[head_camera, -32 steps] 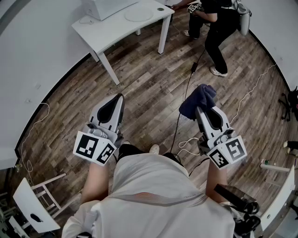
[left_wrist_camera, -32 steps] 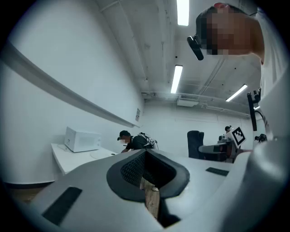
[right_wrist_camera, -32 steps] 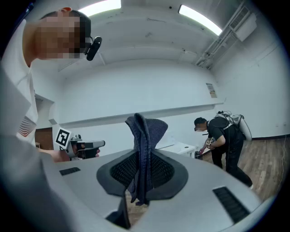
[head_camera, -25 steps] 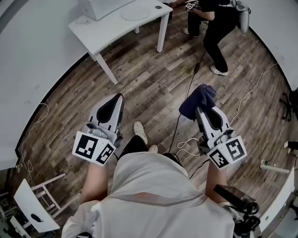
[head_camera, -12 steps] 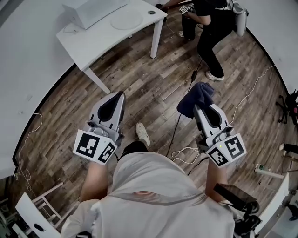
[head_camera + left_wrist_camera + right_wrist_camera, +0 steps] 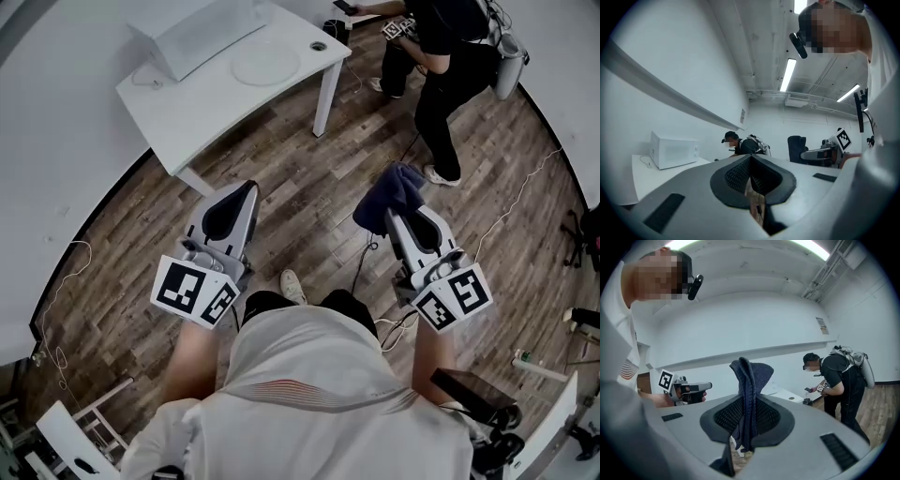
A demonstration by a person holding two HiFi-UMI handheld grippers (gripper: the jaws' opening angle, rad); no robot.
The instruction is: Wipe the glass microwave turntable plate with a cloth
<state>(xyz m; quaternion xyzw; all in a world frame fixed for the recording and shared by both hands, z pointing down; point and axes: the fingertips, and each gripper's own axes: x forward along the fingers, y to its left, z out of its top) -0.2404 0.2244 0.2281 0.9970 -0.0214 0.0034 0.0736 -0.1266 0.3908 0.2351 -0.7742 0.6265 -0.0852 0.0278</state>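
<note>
Blue cloth (image 6: 752, 373) between jaws of right gripper (image 6: 749, 401)

No words or numbers can be read from here. The left gripper (image 6: 246, 190) and the right gripper (image 6: 397, 214) each carry black-and-white square markers, patterns only. A small sign (image 6: 821, 326) on the wall is too tiny to read.
</note>
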